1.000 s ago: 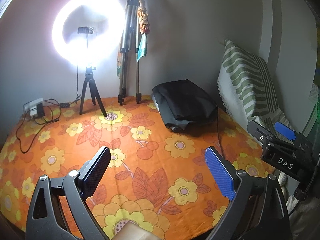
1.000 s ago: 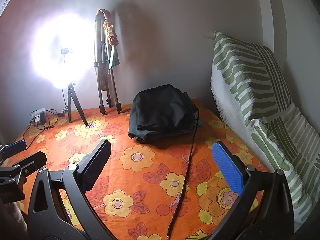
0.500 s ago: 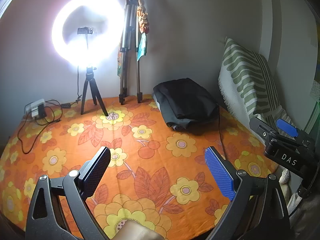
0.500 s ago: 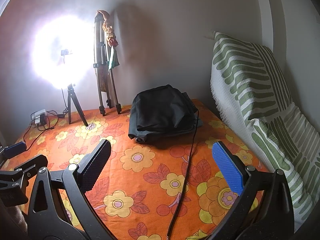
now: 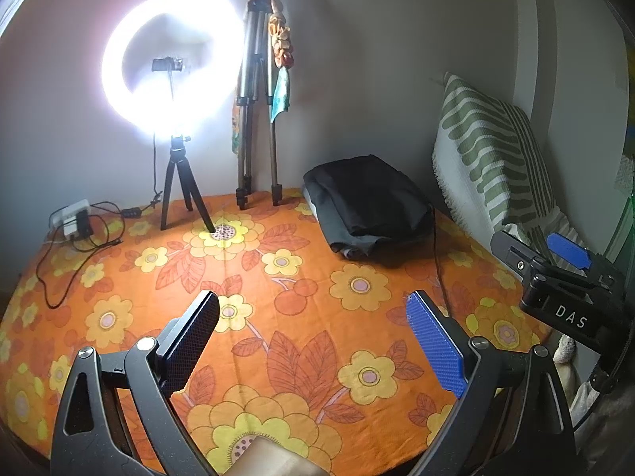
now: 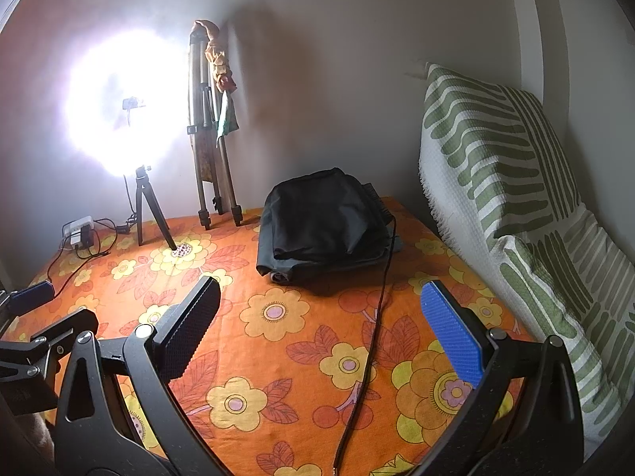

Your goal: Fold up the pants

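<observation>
Currently both grippers hover above the orange floral sheet (image 5: 301, 341), neither touching fabric. Left gripper (image 5: 313, 341): jaws spread wide, one black pad and one blue pad, nothing between them. Right gripper (image 6: 321, 333): same spread, also holding nothing; in the left wrist view it shows at the right edge as a black bracket marked "DAS".

Pants (image 6: 321, 222): black, already folded into a compact rectangular bundle, lying flat on the sheet near the back wall, well apart from both grippers. A grey layer shows along the bundle's lower front edge. In the left wrist view the pants (image 5: 369, 202) sit right of centre, between the tall tripod and the pillow.

Black cable (image 6: 377, 317): runs from the right side of the bundle forward across the sheet, passing between the right gripper's pads in the picture.

Ring light (image 5: 170, 55): lit, on a small black tripod at the back left; glare washes out its centre in the right wrist view. Tall tripod (image 5: 254, 119) stands folded just beside it, with coloured cloth hanging from its head. Power strip (image 5: 71, 218) with loose cords at the far left. Green-and-white striped pillow (image 6: 496, 158) leans against the right wall.
</observation>
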`<state>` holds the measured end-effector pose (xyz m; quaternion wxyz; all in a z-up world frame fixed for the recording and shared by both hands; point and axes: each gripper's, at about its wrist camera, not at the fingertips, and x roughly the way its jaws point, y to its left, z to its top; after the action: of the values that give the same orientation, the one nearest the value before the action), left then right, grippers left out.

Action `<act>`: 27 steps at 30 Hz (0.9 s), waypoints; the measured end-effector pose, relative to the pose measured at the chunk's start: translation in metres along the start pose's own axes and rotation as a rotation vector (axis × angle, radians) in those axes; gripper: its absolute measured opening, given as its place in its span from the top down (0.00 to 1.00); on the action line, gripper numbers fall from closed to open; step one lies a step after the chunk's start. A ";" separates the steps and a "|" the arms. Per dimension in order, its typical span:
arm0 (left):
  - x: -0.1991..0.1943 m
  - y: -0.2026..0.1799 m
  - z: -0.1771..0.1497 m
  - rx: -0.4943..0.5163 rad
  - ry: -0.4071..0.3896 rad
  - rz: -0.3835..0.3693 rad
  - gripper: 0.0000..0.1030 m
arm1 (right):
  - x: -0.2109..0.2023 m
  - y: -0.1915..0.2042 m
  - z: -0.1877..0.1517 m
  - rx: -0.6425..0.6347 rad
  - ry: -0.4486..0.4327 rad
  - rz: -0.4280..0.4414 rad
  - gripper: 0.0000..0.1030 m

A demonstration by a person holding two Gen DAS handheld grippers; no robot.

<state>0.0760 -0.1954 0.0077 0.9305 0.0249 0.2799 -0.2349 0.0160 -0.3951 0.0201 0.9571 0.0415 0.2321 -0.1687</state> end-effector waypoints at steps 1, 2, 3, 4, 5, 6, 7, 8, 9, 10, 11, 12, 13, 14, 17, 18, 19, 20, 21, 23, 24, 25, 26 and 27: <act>0.000 0.000 0.000 -0.001 -0.001 0.000 0.07 | 0.000 0.001 0.000 -0.002 -0.001 0.000 0.00; 0.000 0.000 0.000 0.000 0.000 0.000 0.07 | 0.000 0.001 0.000 -0.001 -0.001 -0.001 0.00; 0.000 0.000 0.000 0.001 0.000 0.001 0.07 | 0.001 0.002 0.001 -0.001 -0.002 -0.002 0.00; 0.000 0.000 0.000 0.002 -0.002 0.003 0.07 | 0.000 0.002 0.000 0.001 -0.001 -0.001 0.00; 0.000 0.000 0.000 0.004 -0.005 0.008 0.07 | 0.000 0.001 0.000 0.001 0.000 0.000 0.00; -0.001 0.000 0.000 0.008 -0.007 0.009 0.07 | 0.001 0.001 0.000 0.001 0.000 0.000 0.00; -0.001 0.001 0.000 0.010 -0.007 0.011 0.07 | 0.001 0.001 0.000 0.000 0.000 0.001 0.00; -0.001 0.001 0.000 0.010 -0.007 0.011 0.07 | 0.001 0.002 0.000 0.001 0.000 0.001 0.00; -0.001 0.001 -0.001 0.008 -0.007 0.010 0.07 | 0.001 0.002 0.000 0.000 0.000 0.001 0.00; -0.001 0.002 -0.001 0.008 -0.008 0.010 0.07 | 0.001 0.001 0.000 -0.001 -0.001 0.001 0.00; 0.000 0.001 -0.001 0.011 -0.007 0.011 0.07 | 0.001 0.002 0.000 -0.002 -0.001 0.000 0.00; -0.001 0.001 -0.001 0.011 -0.006 0.011 0.07 | 0.001 0.001 0.000 -0.001 0.000 0.000 0.00; -0.001 0.002 -0.001 0.009 -0.005 0.011 0.07 | 0.000 0.001 0.000 0.001 0.000 0.001 0.00; -0.001 0.002 -0.001 0.008 -0.004 0.012 0.07 | 0.000 0.001 0.000 0.002 0.000 0.001 0.00; -0.001 0.002 -0.002 0.010 -0.003 0.018 0.07 | 0.000 0.001 0.000 0.001 0.000 0.001 0.00; -0.001 0.001 -0.002 0.011 -0.004 0.019 0.07 | 0.000 0.001 0.000 0.001 0.000 0.002 0.00; -0.001 0.000 -0.002 0.012 -0.004 0.020 0.07 | 0.000 0.003 0.000 0.000 0.001 0.002 0.00; -0.002 0.001 -0.003 0.012 -0.005 0.021 0.07 | 0.000 0.003 0.001 -0.001 0.003 0.003 0.00; -0.002 0.001 -0.003 0.012 -0.007 0.021 0.07 | 0.001 0.004 0.001 -0.001 0.004 0.005 0.00; -0.002 0.000 -0.003 0.024 -0.017 0.028 0.07 | 0.002 0.006 0.001 -0.001 0.004 0.005 0.00; -0.003 -0.003 -0.004 0.030 -0.022 0.033 0.07 | 0.002 0.008 0.001 -0.001 0.004 0.006 0.00; -0.003 -0.002 -0.004 0.032 -0.027 0.036 0.07 | 0.001 0.006 0.001 0.000 0.003 0.005 0.00; -0.003 -0.002 -0.004 0.029 -0.027 0.033 0.07 | 0.001 0.006 0.001 -0.001 0.004 0.005 0.00; -0.003 -0.001 -0.004 0.026 -0.024 0.029 0.07 | 0.002 0.006 0.001 -0.001 0.004 0.004 0.00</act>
<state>0.0711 -0.1947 0.0065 0.9368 0.0385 0.2651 -0.2251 0.0198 -0.3897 0.0199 0.9569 0.0416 0.2342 -0.1666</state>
